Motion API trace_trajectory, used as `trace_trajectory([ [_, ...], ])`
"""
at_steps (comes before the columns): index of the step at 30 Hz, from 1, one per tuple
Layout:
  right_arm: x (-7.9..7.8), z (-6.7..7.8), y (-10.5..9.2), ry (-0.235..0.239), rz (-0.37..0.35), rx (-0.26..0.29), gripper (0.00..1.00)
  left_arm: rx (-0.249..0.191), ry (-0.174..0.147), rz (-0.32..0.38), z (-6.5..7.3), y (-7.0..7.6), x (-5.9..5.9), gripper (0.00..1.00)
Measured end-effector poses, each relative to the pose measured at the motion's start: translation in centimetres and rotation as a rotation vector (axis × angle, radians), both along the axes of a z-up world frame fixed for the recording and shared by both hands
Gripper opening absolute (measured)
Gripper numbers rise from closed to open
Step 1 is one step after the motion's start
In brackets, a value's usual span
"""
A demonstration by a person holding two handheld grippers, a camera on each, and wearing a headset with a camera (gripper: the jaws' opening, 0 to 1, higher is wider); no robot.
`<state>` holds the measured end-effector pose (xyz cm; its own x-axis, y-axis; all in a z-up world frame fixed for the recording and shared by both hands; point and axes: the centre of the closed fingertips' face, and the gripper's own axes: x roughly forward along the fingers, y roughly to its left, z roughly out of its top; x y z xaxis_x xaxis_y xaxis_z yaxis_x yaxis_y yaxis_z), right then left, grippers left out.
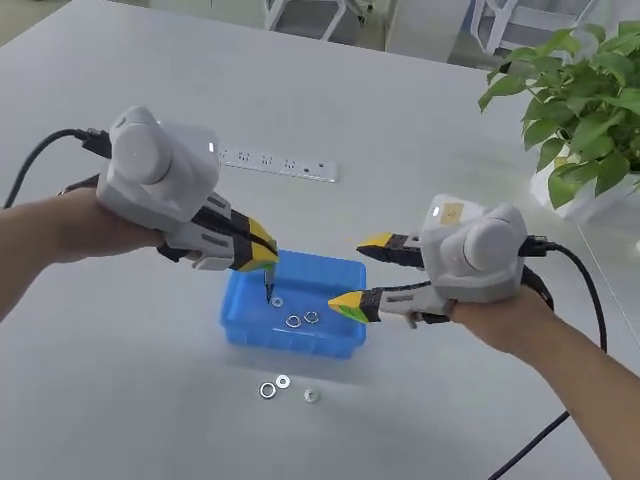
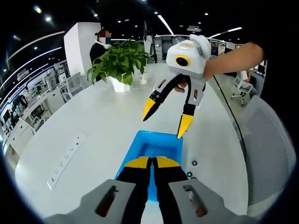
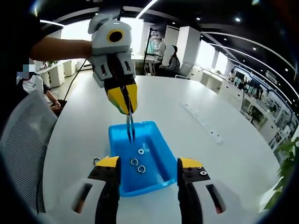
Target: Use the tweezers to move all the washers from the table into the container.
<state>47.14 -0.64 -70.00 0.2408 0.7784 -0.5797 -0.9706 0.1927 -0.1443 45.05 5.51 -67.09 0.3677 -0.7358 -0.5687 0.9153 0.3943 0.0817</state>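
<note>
Head view: tweezers (image 1: 268,289) under hand-held gripper (image 1: 262,257).

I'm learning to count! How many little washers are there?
6. Three washers lie in the blue container: one by the tweezers, two nearer its front wall. Three lie on the table before it: two close together, one to their right. Others may be hidden.
</note>
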Motion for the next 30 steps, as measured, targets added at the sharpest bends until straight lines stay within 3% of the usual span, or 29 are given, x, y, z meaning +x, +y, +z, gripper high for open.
trace_trajectory([
  [17,-2.8,1.1,-2.4,-0.006,-0.034,0.013,0.52,0.021,-0.009,-0.011,2.2,0.1,-2.2,0.06],
  [30,-4.9,1.4,-2.1,-0.008,-0.003,0.013,0.51,0.022,-0.002,-0.033,3.2,-0.4,-4.0,0.06],
])
